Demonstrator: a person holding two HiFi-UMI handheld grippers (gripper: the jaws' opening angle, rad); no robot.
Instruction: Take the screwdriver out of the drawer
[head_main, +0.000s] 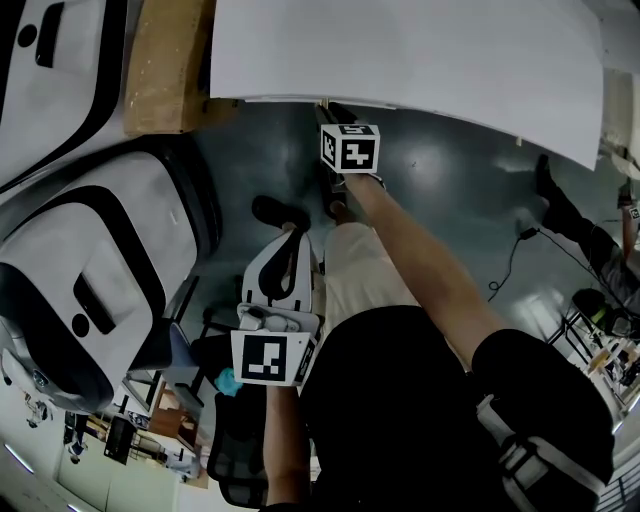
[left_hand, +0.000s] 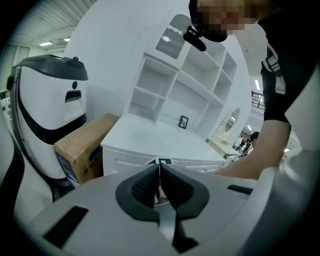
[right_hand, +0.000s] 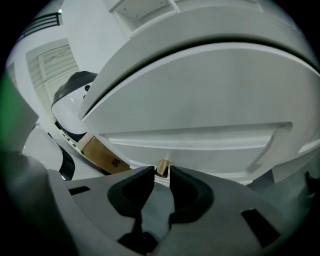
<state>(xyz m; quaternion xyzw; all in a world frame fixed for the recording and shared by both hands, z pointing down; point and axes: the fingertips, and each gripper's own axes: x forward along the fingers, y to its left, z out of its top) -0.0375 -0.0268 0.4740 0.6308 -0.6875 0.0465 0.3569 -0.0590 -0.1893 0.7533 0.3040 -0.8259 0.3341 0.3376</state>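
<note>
No screwdriver is in view. The white desk (head_main: 420, 50) has a shut drawer (right_hand: 200, 140) with a small brass knob (right_hand: 162, 166) on its front. My right gripper (right_hand: 162, 173) is at that knob, which sits between the fingertips with thin slivers of gap on both sides, so the jaws stand open. From above, the right gripper (head_main: 331, 110) reaches under the desk's front edge, its marker cube just behind. My left gripper (left_hand: 159, 169) is shut with nothing in it, held back near the person's body (head_main: 291, 236) and aimed at the desk.
A cardboard box (head_main: 165, 60) stands at the desk's left end. Large white-and-black machines (head_main: 80, 260) fill the left side. A white shelf unit (left_hand: 185, 85) with a small picture frame (left_hand: 184, 121) sits on the desk. A cable (head_main: 505, 270) lies on the dark floor.
</note>
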